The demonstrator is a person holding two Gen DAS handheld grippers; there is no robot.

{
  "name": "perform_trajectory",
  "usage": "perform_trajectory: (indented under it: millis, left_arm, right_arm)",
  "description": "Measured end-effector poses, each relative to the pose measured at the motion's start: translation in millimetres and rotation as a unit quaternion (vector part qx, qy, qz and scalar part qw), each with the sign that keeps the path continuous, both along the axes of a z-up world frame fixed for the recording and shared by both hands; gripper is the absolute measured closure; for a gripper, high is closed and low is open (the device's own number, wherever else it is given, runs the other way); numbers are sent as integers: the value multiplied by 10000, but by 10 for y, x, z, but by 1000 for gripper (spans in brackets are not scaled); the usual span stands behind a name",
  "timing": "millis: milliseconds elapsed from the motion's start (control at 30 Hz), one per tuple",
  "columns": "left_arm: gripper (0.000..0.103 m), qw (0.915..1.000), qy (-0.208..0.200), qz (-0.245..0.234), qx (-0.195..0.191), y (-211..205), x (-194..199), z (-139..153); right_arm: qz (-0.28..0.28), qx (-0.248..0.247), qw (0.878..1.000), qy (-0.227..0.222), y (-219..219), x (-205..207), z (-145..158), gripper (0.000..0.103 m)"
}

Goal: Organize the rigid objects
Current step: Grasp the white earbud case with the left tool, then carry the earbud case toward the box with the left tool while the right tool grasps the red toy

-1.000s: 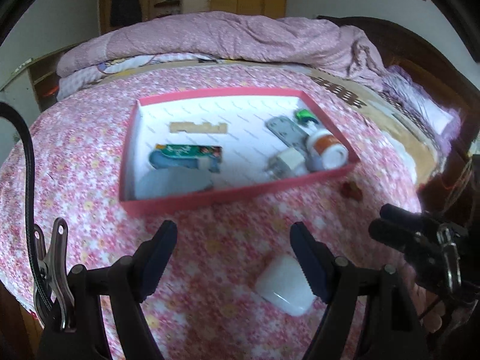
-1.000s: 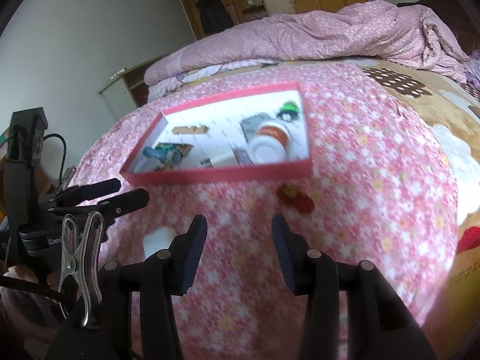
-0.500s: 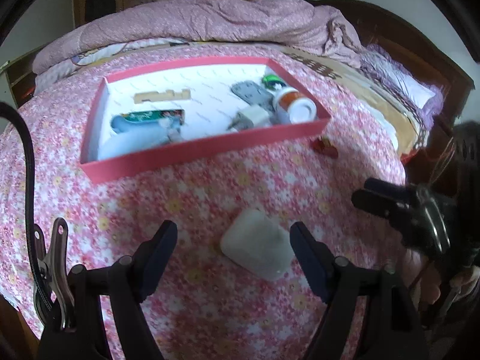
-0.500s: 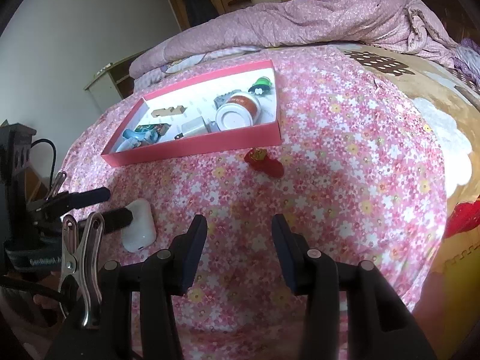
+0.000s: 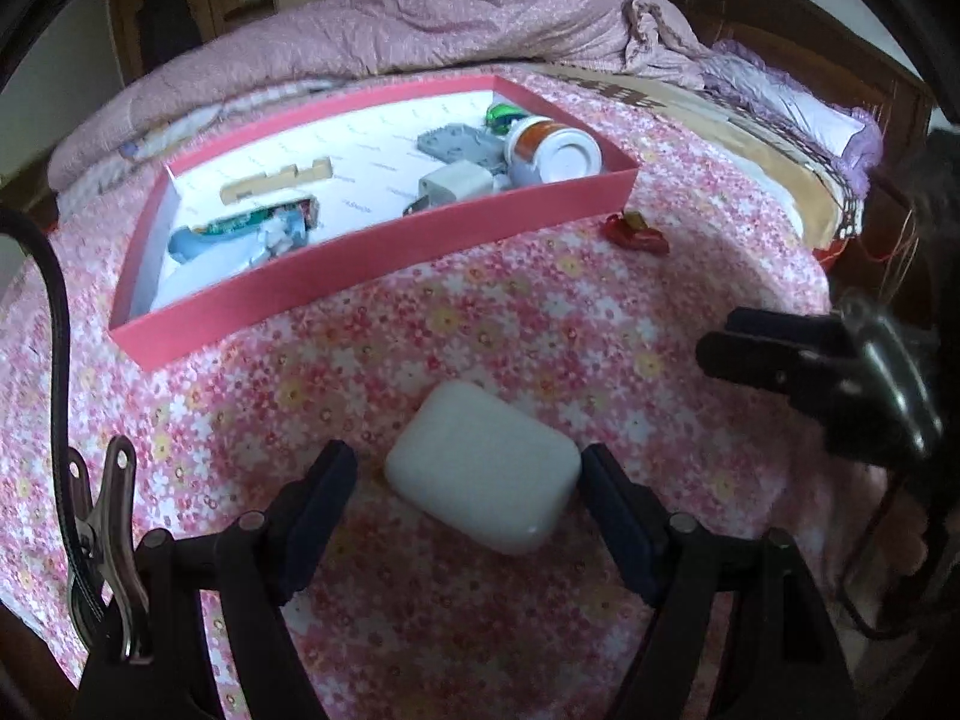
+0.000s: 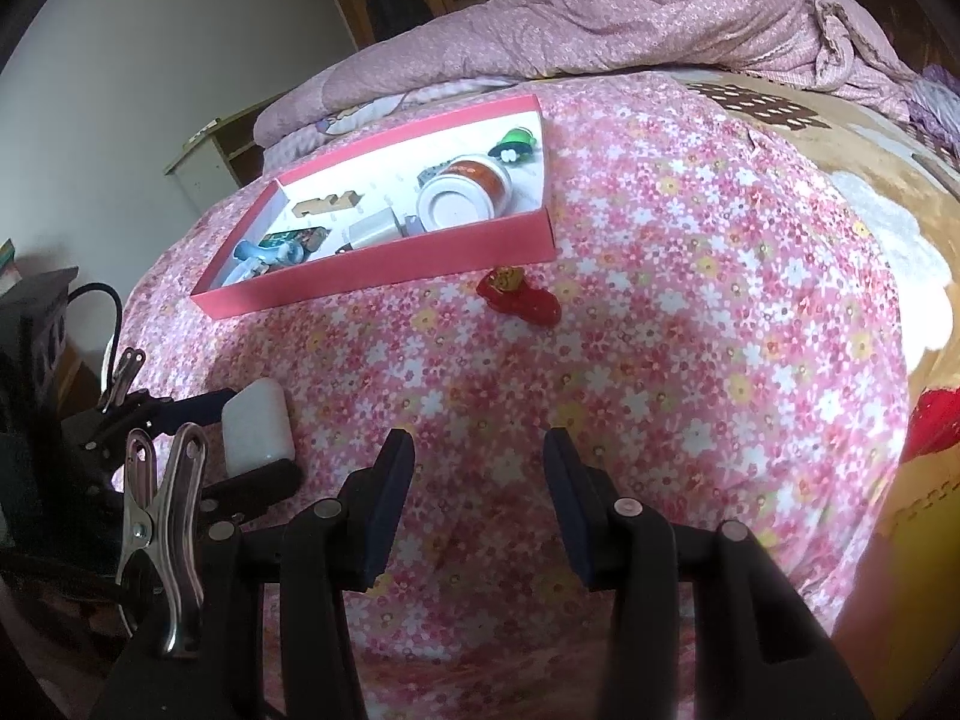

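Jaws of the left gripper (image 5: pixel 468 480) are spread around the white case (image 5: pixel 483 474) on the near bedspread (image 5: pixel 540 312), apparently so it can be pinched and carried to the far box (image 5: pixel 372 276). Right gripper (image 6: pixel 477 480) is held parted, empty, nearby.

Both wrist cameras look down and forward toward the pink box (image 5: pixel 384 276), sharing it; the left one is nearer.

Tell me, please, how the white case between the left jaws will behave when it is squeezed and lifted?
The white case looks like a hard, glossy shell, so it probably stays stiff but may slip. Its rounded corners could let it twist if gripped off-centre. It seems small and likely light, and it rests on the soft flowered bedspread, so it may sink or tilt if pressed.
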State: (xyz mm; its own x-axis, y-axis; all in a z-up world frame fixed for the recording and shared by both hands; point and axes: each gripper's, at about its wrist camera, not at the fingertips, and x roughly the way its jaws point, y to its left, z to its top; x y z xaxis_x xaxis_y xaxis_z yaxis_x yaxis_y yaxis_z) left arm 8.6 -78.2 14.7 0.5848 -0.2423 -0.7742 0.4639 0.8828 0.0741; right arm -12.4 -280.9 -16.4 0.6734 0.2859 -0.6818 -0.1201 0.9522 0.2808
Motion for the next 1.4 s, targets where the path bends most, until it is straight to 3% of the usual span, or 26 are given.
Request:
perform_trajectory:
  millis: [167,400,533,900,933,1000,1033,1400]
  left_arm:
    - [39,9999,-142,-24,0,-12,-7,5]
    - [39,9964,-303,776,-165,283,154,101]
    - [38,9932,-193,1134,-185,458,274,71]
    - [38,9929,-312,1127,-235,495,273,37]
    - [38,9928,-320,1128,-240,495,266,38]
    - [38,9927,-345,1127,-246,495,257,37]
    - [38,9927,-354,1126,-250,495,253,36]
    - [39,9932,-340,1033,-419,521,215,89]
  right_arm:
    - [18,-105,9999,-39,25,51,12,57]
    - [-160,-434,9988,-151,5,295,53,57]
    - [-227,-620,9976,-187,9,452,69,57]
    - [-142,-1065,9934,-389,174,661,68,57]
    - [-127,-1082,9932,-413,187,656,67,59]
    - [-90,-1141,9925,-437,217,650,56,80]
    - [-95,-1168,9921,-451,225,643,57,80]
    - [40,-504,9980,-369,147,476,76,80]
